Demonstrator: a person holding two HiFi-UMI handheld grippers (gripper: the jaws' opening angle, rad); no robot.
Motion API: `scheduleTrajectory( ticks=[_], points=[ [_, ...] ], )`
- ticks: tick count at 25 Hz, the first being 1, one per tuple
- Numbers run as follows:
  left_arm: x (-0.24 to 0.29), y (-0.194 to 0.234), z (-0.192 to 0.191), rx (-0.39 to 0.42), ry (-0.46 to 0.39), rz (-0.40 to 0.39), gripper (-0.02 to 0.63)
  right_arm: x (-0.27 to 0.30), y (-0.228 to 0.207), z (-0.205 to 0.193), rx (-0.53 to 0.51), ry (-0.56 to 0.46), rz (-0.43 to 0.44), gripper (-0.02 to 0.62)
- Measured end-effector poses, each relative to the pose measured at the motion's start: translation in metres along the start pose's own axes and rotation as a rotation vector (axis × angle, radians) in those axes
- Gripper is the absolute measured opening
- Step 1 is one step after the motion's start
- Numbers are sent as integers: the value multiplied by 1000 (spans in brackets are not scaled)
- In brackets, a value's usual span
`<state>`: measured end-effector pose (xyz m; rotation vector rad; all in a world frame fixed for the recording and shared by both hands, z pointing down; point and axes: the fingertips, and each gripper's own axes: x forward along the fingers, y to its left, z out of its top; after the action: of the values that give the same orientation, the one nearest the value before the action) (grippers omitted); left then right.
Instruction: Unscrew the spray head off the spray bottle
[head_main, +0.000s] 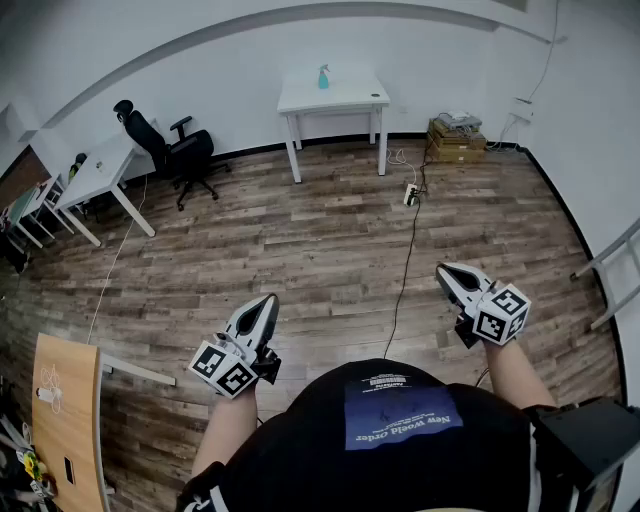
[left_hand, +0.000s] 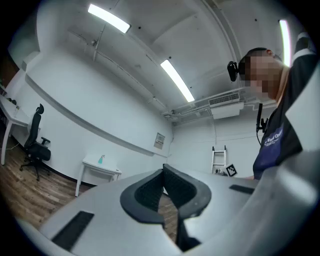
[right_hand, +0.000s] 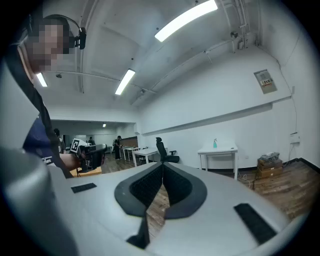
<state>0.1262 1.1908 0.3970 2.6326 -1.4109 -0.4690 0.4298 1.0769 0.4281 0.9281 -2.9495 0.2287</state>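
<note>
A small teal spray bottle (head_main: 324, 77) stands upright on a white table (head_main: 345, 98) against the far wall, several steps away across the wood floor. It also shows as a tiny teal bottle (left_hand: 101, 159) in the left gripper view and as a teal bottle (right_hand: 215, 143) in the right gripper view. My left gripper (head_main: 268, 305) is held near my waist at the lower left, shut with nothing between its jaws. My right gripper (head_main: 447, 272) hangs at the lower right, also shut and empty. Both point toward the far table.
A black office chair (head_main: 175, 153) and white desks (head_main: 98, 172) stand at the left. Cardboard boxes (head_main: 455, 140) sit by the far right wall, and a cable (head_main: 407, 250) with a power strip runs across the floor. A wooden table (head_main: 65, 420) is close at my left. A ladder (head_main: 605, 270) leans at the right.
</note>
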Motion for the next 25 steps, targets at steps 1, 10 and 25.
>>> scheduleTrajectory(
  ticks=[1,10,25],
  points=[
    [3,-3,-2,0,-2,0,0,-4,-4,-1,-1,2,0,-5],
    [40,-35,-16,-7,-3,3,0,-35,-43,9,5,-13,8,-5],
    [90,-54,-47,-26,26,10,0,-46,-98,6,29,10,25,-5]
  ],
)
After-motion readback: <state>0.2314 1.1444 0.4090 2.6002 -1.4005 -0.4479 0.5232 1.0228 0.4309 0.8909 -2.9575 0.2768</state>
